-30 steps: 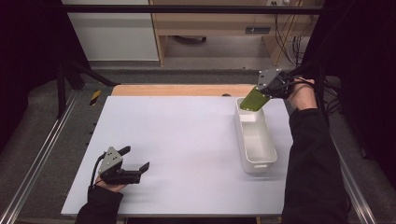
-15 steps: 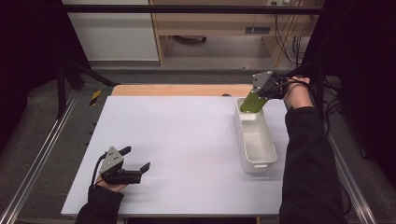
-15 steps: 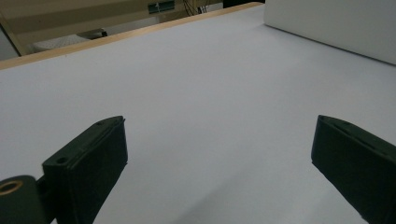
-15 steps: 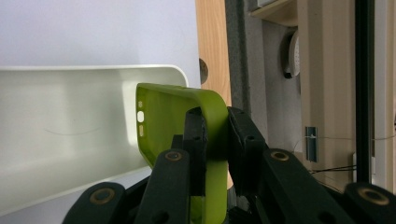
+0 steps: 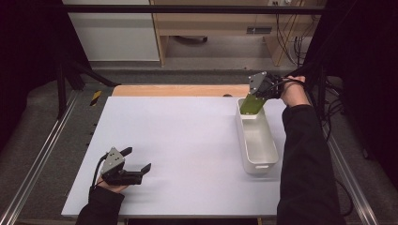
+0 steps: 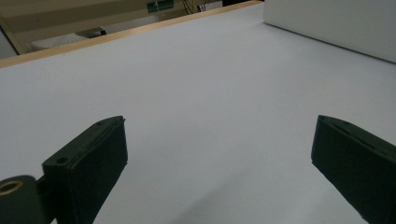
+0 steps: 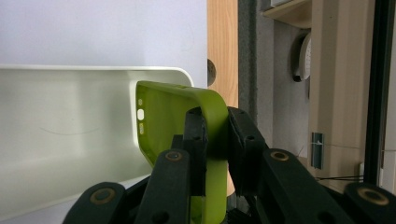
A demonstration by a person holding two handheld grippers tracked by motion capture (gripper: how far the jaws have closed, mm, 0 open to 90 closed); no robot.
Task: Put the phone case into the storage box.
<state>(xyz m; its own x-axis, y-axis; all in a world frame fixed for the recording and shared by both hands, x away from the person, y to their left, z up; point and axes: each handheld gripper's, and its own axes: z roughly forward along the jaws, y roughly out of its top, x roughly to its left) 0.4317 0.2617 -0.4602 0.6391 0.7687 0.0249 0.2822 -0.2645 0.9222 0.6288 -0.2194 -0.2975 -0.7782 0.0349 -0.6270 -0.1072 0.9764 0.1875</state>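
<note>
In the high view, the right gripper (image 5: 256, 96) clamps a green phone case (image 5: 251, 105) over the far end of the white bin (image 5: 257, 161), while the left gripper (image 5: 136, 161) rests spread open near the table's (image 5: 187, 136) front left corner. The left gripper view shows its jaws wide apart above bare table. In the right gripper view, the jaws pinch the case's edge just above the bin.

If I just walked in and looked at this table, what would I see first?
Probably the bright green phone case, pinched in the right gripper over the far end of the long white tub at the right side of the white table. After that, the left gripper at the table's near left, resting with its jaws wide open and nothing between them.
</note>
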